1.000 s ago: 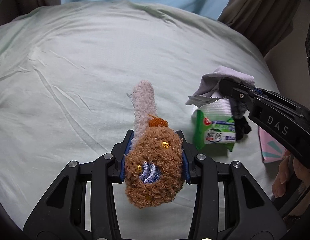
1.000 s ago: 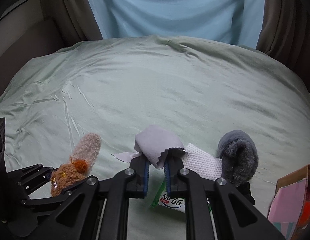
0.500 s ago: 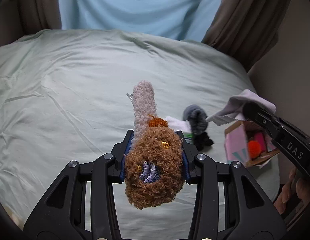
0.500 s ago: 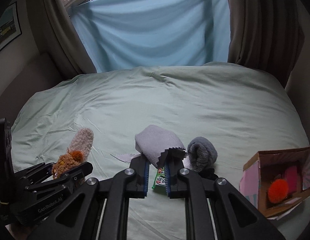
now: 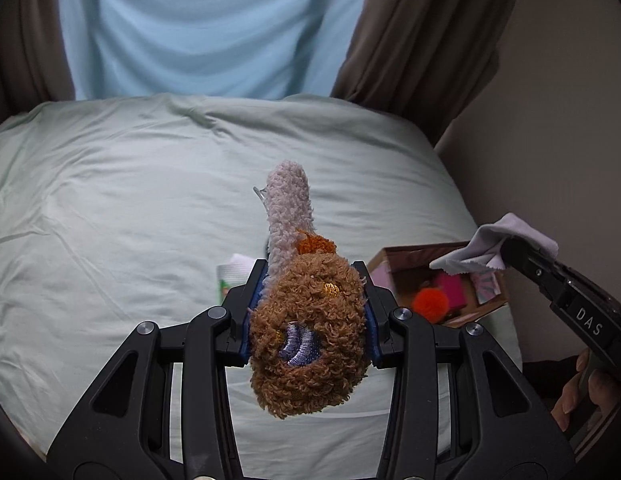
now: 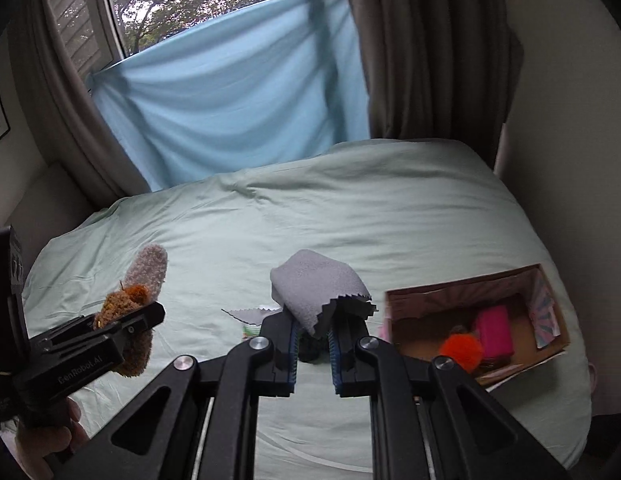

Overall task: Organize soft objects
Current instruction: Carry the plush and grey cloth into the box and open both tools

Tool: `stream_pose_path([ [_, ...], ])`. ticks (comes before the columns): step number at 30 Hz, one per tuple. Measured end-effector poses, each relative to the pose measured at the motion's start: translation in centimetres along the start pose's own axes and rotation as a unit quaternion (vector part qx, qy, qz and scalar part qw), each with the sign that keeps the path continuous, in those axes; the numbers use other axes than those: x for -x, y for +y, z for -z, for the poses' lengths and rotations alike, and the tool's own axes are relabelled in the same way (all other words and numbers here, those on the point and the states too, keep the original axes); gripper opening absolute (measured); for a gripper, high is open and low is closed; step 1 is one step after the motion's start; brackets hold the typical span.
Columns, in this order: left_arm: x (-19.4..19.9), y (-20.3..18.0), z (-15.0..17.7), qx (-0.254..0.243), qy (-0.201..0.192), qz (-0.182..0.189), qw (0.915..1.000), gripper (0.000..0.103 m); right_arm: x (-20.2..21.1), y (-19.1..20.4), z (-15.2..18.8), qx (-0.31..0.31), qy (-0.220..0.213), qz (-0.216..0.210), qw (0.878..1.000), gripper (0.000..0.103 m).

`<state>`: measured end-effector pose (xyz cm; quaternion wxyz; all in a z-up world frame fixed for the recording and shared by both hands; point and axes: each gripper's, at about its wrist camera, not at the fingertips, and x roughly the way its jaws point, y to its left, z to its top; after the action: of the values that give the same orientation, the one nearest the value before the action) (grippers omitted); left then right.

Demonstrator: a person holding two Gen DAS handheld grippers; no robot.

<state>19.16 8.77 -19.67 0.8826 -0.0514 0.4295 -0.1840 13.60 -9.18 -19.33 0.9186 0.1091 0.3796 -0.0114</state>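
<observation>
My left gripper (image 5: 310, 276) is shut on a brown plush toy (image 5: 310, 332) with a pale pink fuzzy tail, held above the bed; it also shows in the right wrist view (image 6: 126, 308). My right gripper (image 6: 312, 320) is shut on a grey cloth (image 6: 316, 286) with a zigzag edge, held above the bed just left of an open cardboard box (image 6: 550, 344). In the left wrist view the cloth (image 5: 494, 248) hangs over the box (image 5: 398, 256). The box holds an orange pom-pom (image 6: 460, 352) and a pink item (image 6: 494, 330).
The pale green bed sheet (image 6: 350, 208) fills the middle. A green wipes packet (image 5: 230, 276) lies on it behind the left gripper. A blue drape (image 6: 230, 100) and brown curtains (image 6: 426, 48) stand at the far side, a wall on the right.
Both grippers rose and swung right with their loads. The cardboard box came into view, and the grey cloth now hangs by it. The grey sock and wipes packet dropped behind the grippers.
</observation>
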Motion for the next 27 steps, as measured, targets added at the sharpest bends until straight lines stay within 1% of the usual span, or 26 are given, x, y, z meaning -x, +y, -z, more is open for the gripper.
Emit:
stream_pose_path([
  [3,-0.3,-3.8,-0.3,0.008,0.000,0.014,0.9999,0.037,1.3,-3.5,-0.7,-0.001,0.004,0.001,1.000,0.012],
  [8,-2.2,-10.1,-0.4,-0.002,0.006,0.014,0.9999,0.037,2.3,-9.2,-1.8,0.004,0.009,0.003,1.000,0.012],
  [12,-5.2,-15.0,0.1,-0.004,0.020,0.016,0.9997,0.037,2.0,-13.9,-2.4,0.007,0.021,0.001,1.000,0.012],
  [16,-8.5,-19.1,1.0,-0.008,0.044,0.016,0.9989,0.037,0.6,-18.3,-2.4,0.005,0.046,0.001,0.999,0.012],
  [20,-11.7,-22.2,1.6,-0.017,0.074,0.014,0.9970,0.037,-1.4,-22.6,-2.3,-0.007,0.074,0.006,0.997,0.012],
  [23,-14.8,-24.3,2.0,-0.019,0.101,0.009,0.9947,0.037,-3.2,-24.7,-1.8,-0.013,0.094,0.009,0.995,0.012],
  [27,-19.2,-24.6,2.5,-0.011,0.140,0.004,0.9902,0.037,-6.0,-27.1,-1.1,-0.024,0.120,0.011,0.992,0.012],
])
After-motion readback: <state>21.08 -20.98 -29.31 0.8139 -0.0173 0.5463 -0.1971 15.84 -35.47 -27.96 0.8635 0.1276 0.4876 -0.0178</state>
